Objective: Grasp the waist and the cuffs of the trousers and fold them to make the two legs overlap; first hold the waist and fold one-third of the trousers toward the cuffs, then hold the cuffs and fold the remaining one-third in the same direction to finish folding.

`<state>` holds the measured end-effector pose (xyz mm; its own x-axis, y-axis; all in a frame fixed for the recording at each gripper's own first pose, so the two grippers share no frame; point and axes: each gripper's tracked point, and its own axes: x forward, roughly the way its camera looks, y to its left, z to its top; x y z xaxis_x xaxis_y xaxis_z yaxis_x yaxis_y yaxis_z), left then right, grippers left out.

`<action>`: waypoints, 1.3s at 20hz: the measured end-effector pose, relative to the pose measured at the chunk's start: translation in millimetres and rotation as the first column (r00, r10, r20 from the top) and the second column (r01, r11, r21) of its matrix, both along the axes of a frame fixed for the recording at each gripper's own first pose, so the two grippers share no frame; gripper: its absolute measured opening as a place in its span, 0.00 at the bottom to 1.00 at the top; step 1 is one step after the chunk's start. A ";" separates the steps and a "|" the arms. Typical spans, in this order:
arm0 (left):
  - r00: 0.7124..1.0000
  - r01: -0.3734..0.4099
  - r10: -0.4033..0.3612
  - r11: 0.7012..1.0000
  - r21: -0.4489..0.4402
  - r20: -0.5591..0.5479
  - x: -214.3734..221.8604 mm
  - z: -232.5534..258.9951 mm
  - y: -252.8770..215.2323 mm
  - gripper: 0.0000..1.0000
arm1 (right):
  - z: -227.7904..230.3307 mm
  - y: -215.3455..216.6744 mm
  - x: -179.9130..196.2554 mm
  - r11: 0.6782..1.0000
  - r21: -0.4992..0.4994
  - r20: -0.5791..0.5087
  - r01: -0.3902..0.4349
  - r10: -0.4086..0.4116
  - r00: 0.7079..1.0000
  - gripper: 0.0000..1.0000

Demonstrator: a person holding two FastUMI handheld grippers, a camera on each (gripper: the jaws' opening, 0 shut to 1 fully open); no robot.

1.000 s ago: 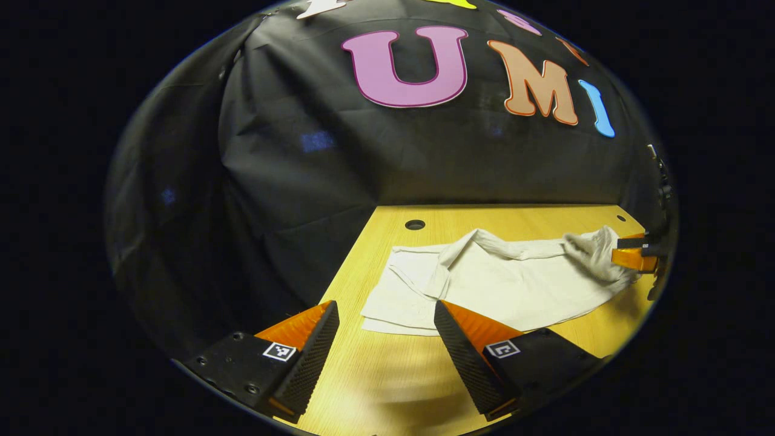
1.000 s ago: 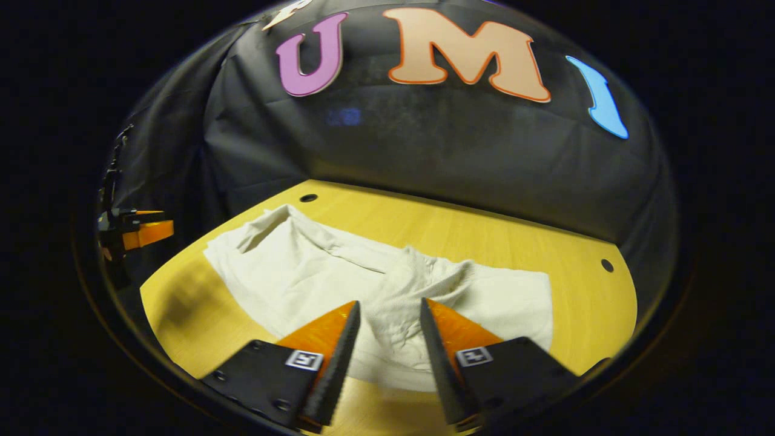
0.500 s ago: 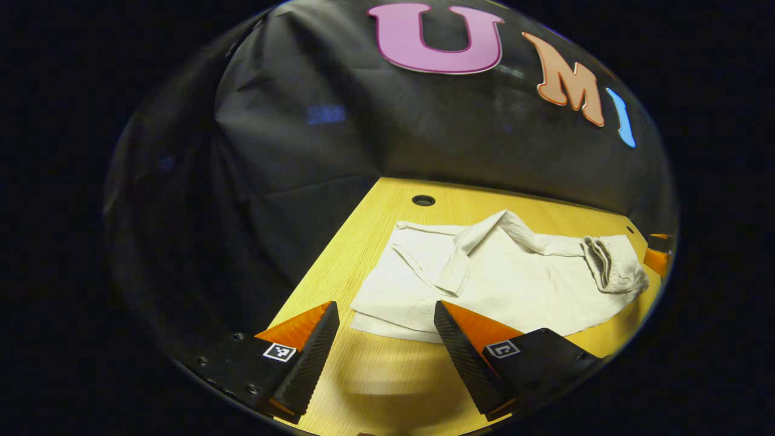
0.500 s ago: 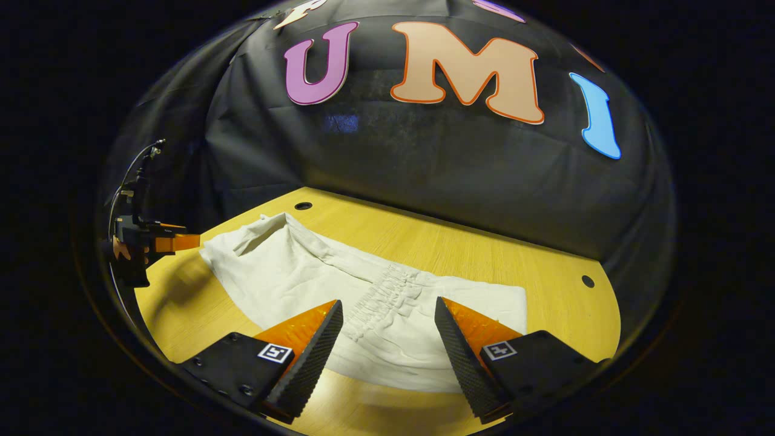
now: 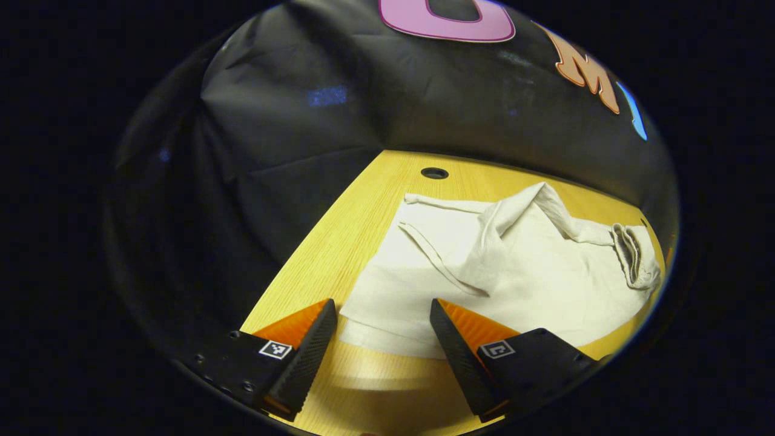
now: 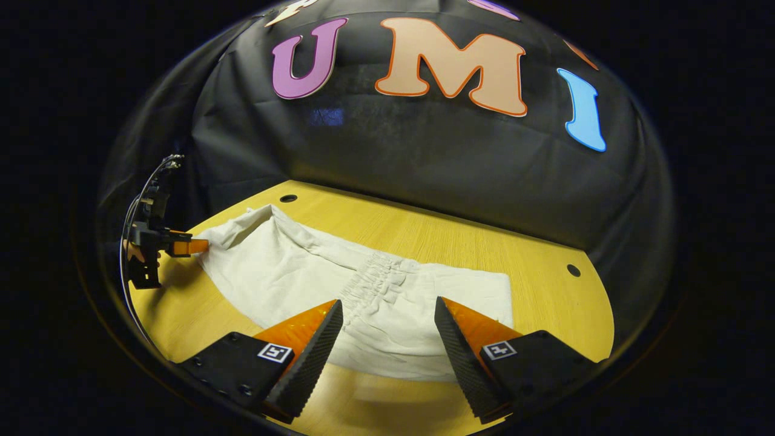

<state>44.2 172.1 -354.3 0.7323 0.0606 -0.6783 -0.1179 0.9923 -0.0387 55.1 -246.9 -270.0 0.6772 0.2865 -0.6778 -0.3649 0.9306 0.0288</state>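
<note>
Cream trousers [image 5: 514, 266] lie on the wooden table [image 5: 339, 236], the waist end folded over onto the middle. In the left gripper view the cuff end reaches the near edge right in front of my left gripper [image 5: 382, 348], which is open and holds nothing. The gathered elastic waistband [image 6: 369, 284] lies on top of the cloth just ahead of my right gripper [image 6: 387, 351], also open and holding nothing. In the right gripper view the left gripper [image 6: 181, 247] shows at the far left, close to the cuff end of the trousers [image 6: 290, 272].
The table [image 6: 484, 242] has round holes near its far corners [image 5: 434, 173] [image 6: 573, 270] [image 6: 288, 198]. Black cloth walls the booth on the far side and the left. Bare wood lies beyond the trousers and to their right.
My right gripper let go of the waistband, opened and drew back; the waist now lies folded on the middle. My left gripper moved closer to the cuff end.
</note>
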 end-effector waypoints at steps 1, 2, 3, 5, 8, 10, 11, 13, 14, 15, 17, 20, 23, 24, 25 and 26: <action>1.000 -0.009 0.009 1.000 -0.001 -0.006 -2.4 0.3 -1.2 0.95 | 0.1 -0.9 0.2 1.000 0.000 -0.001 0.001 -0.001 1.000 0.98; 1.000 -0.023 0.023 1.000 -0.007 -0.002 -2.3 1.3 -1.3 0.96 | -0.4 -1.5 -0.7 1.000 -0.001 -0.002 0.003 -0.003 1.000 0.98; 1.000 -0.030 0.030 0.999 -0.016 -0.002 -1.4 1.6 -0.8 0.93 | -0.5 -3.4 -0.4 1.000 -0.001 -0.002 0.008 -0.008 1.000 0.98; 1.000 -0.024 0.024 0.999 -0.024 -0.001 -0.5 6.9 -4.2 0.78 | -1.0 -7.4 -2.0 1.000 0.005 -0.008 0.022 -0.022 1.000 0.98; 1.000 -0.009 0.009 0.998 -0.061 0.009 2.3 9.7 -23.6 0.25 | -1.6 -17.2 -4.9 0.999 0.006 -0.015 0.034 -0.033 0.999 0.98; 0.999 -0.044 0.045 0.996 -0.075 0.010 4.3 9.1 -24.1 0.04 | -1.0 -25.7 -7.7 0.999 0.005 -0.018 0.038 -0.038 0.999 0.98; 0.998 -0.061 0.062 0.993 -0.099 0.004 5.4 10.1 -24.2 0.02 | 1.6 -30.9 -8.5 0.999 0.005 -0.014 0.040 -0.040 0.999 0.98; 0.990 -0.134 0.138 0.971 -0.197 0.009 7.1 17.1 -28.0 0.00 | 6.1 -40.9 -8.8 0.999 0.005 -0.005 0.046 -0.046 0.999 0.98; 0.983 -0.167 0.181 0.952 -0.258 0.033 12.0 28.0 -30.2 0.00 | 8.5 -47.4 -8.4 0.999 0.003 -0.003 0.052 -0.052 0.999 0.99; 0.976 -0.186 0.212 0.936 -0.298 0.056 18.0 40.6 -31.2 0.00 | 10.3 -53.5 -9.6 0.998 0.003 0.001 0.059 -0.059 0.998 0.98; 0.975 -0.164 0.201 0.940 -0.298 0.095 21.3 59.3 -37.9 0.00 | 15.4 -63.9 -12.1 0.997 0.013 0.006 0.070 -0.070 0.998 0.99; 0.979 -0.086 0.130 0.960 -0.267 0.155 31.1 93.3 -62.8 0.00 | 21.2 -76.6 -16.9 0.996 0.034 0.005 0.082 -0.082 0.997 0.98; 0.974 -0.029 0.088 0.962 -0.271 0.207 42.9 122.8 -96.0 0.00 | 26.1 -92.9 -20.7 0.995 0.047 0.010 0.092 -0.093 0.996 0.98; 0.973 -0.016 0.077 0.963 -0.270 0.216 44.7 130.7 -107.2 0.00 | 27.8 -98.6 -21.4 0.994 0.051 0.012 0.095 -0.095 0.995 0.98; 0.971 -0.005 0.067 0.964 -0.265 0.228 47.5 138.9 -115.9 0.00 | 28.9 -103.9 -22.8 0.994 0.054 0.013 0.098 -0.099 0.995 0.98; 0.968 0.012 0.054 0.965 -0.263 0.244 50.5 148.5 -125.7 0.00 | 30.3 -110.1 -23.6 0.993 0.055 0.016 0.103 -0.104 0.994 0.99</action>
